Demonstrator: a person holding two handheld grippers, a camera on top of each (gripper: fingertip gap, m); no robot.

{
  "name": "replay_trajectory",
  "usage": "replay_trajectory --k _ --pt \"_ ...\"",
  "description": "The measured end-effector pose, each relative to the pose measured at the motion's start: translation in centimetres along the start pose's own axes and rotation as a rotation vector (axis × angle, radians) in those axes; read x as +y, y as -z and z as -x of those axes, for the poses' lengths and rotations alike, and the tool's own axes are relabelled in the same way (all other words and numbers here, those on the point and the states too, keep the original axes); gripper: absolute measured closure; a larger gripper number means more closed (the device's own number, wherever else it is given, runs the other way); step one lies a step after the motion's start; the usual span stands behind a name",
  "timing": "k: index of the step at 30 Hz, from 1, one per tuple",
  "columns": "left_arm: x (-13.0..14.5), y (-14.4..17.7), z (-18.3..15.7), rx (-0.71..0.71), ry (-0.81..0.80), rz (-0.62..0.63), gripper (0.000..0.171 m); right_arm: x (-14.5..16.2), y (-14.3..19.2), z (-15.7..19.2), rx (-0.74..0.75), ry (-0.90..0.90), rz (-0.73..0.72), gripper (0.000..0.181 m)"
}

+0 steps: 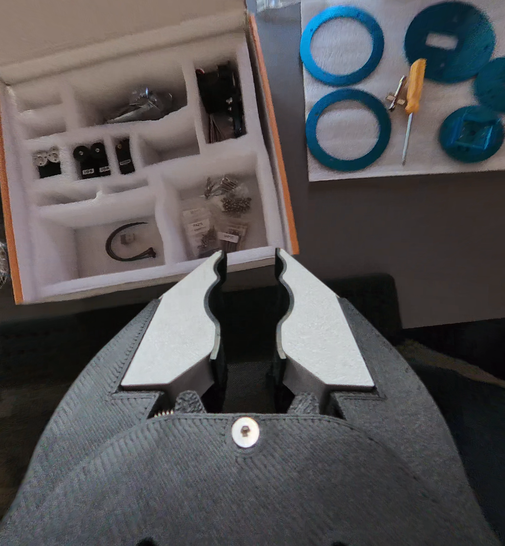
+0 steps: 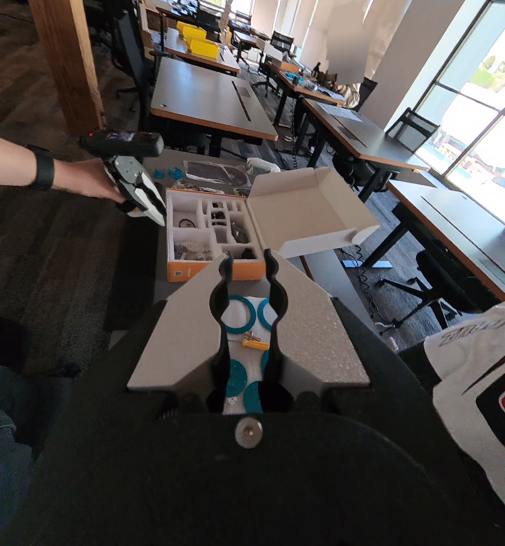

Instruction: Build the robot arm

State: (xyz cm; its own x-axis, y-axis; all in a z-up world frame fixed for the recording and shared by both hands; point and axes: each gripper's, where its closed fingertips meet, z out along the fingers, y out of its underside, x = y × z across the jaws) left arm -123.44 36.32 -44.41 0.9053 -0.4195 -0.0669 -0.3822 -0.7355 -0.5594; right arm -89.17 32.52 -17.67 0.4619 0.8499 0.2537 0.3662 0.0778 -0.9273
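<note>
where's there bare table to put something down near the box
Free: the grey tabletop strip between the open orange-sided cardboard box and the white cloth, widening below the cloth. Crowded: the cloth, covered with blue rings, discs and a yellow-handled screwdriver; the box's foam compartments.

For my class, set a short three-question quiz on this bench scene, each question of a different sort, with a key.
1. True or false: the left gripper holds the screwdriver.
2. How many blue rings lie on the white cloth? A) one B) two C) four
3. Fill in: the box has its lid ____.

Key:
1. False. Its fingers are apart with nothing between them, near the box's front edge; the screwdriver lies on the cloth beside a small metal part.
2. B. The second ring lies below the first; the blue discs are solid.
3. Open. The right gripper is also open and empty.
</note>
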Motion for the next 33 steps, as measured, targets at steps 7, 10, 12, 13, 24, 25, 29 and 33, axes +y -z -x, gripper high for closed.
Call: replay_trajectory --k 7,10,12,13,24,25,29,33 --pt "0.4 -9.3 4.5 0.177 -0.146 0.182 0.141 1.9 -4.8 -0.5 0.22 -0.146 0.105 0.16" --pt "0.4 -11.7 4.1 0.288 -0.284 0.193 0.142 1.9 -7.3 0.4 0.308 -0.232 0.132 0.16" --pt "0.7 -13.0 3.7 0.349 -0.421 0.212 0.139 1.5 -9.2 1.6 0.311 -0.261 0.136 0.16" --pt "0.9 -13.7 3.6 0.366 -0.473 0.231 0.136 1.4 -10.0 2.1 0.308 -0.266 0.153 0.16" --pt "1.8 -18.8 2.6 0.396 -0.8 0.229 0.139 1.3 -13.5 4.5 0.388 -0.286 0.269 0.16" --pt "2.2 -19.0 2.6 0.416 -0.81 0.252 0.138 1.5 -13.7 4.8 0.388 -0.299 0.276 0.16" --pt "2.6 -19.1 2.6 0.501 -0.824 0.295 0.152 2.1 -14.5 5.6 0.376 -0.336 0.296 0.16" --pt "3.2 -18.5 3.0 0.572 -0.795 0.348 0.168 2.3 -14.8 6.0 0.373 -0.322 0.325 0.16"
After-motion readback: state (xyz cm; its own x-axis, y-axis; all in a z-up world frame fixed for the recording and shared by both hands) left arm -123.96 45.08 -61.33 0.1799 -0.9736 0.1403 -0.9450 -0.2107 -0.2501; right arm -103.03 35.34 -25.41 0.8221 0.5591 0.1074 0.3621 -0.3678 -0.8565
